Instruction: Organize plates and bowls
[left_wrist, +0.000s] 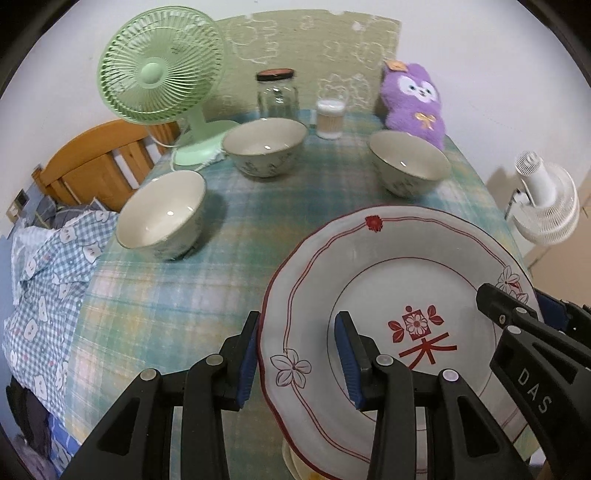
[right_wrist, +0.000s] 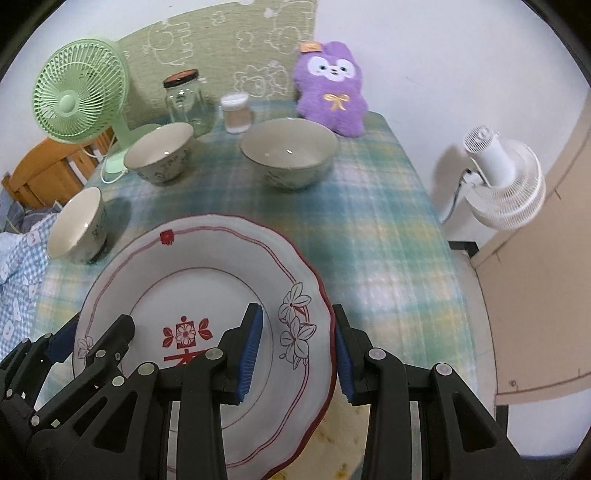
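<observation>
The plate (left_wrist: 388, 295), white with a red scalloped rim, flower outlines and a red emblem in its well, sits tilted at the near edge of the tabletop (left_wrist: 177, 302), held from both sides. The left claw (left_wrist: 297, 360) is clenched on its left rim, one blue pad under the edge and the other over the well. The right claw (right_wrist: 298, 354) grasps the opposite rim the same way, its fingers straddling the flower pattern. Beneath the plate's near edge a pale yellowish dish (right_wrist: 343, 435) shows; what it holds I cannot tell.

Three cream bowls with dark sprig decoration stand on the plaid cloth, all empty. One bowl (left_wrist: 162, 216) is at the left edge, leaning toward the camera; a second bowl (left_wrist: 264, 146) stands far centre; a third bowl (left_wrist: 408, 162) stands far right, well apart from the others.

Along the far side are a green desk fan (left_wrist: 159, 81), a clear glass jar (left_wrist: 277, 94) with a dark lid and nothing visible inside, a small clear container (left_wrist: 330, 118) packed with what look like cotton swabs, and a purple plush toy (left_wrist: 413, 99). A white fan (right_wrist: 506, 184) stands off the tabletop to the right.
</observation>
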